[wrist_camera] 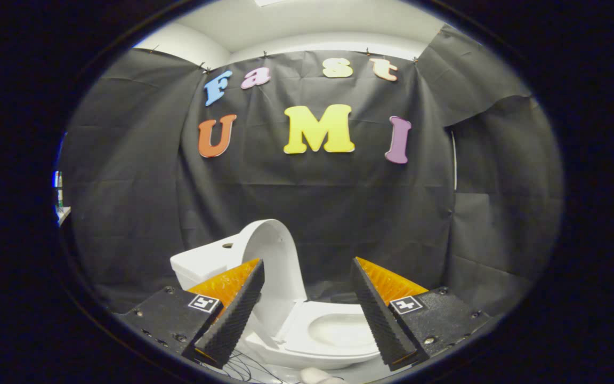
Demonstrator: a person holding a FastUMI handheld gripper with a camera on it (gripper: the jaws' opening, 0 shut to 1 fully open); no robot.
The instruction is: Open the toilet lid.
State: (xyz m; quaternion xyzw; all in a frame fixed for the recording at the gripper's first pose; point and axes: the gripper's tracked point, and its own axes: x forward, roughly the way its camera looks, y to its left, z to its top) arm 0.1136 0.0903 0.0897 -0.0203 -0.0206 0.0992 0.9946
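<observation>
A white toilet (pixel 333 330) stands below and ahead of my fingers, seen from the side. Its lid (pixel 275 266) stands raised, upright against the white cistern (pixel 205 261) on the left. The seat ring (pixel 307 325) lies flat over the bowl, and the bowl's opening shows between my fingers. My gripper (pixel 307 277) hangs open above the seat, with nothing between its fingers. The left finger (pixel 232 314) overlaps the lid's lower edge in view; I cannot tell whether it touches. The right finger (pixel 379 314) is over the bowl's far side.
Black cloth walls close the booth behind and to both sides of the toilet. A flush button (pixel 227 246) sits on top of the cistern. A small pale object (pixel 315 376) lies on the floor just below the bowl, beside thin dark cables (pixel 243 370).
</observation>
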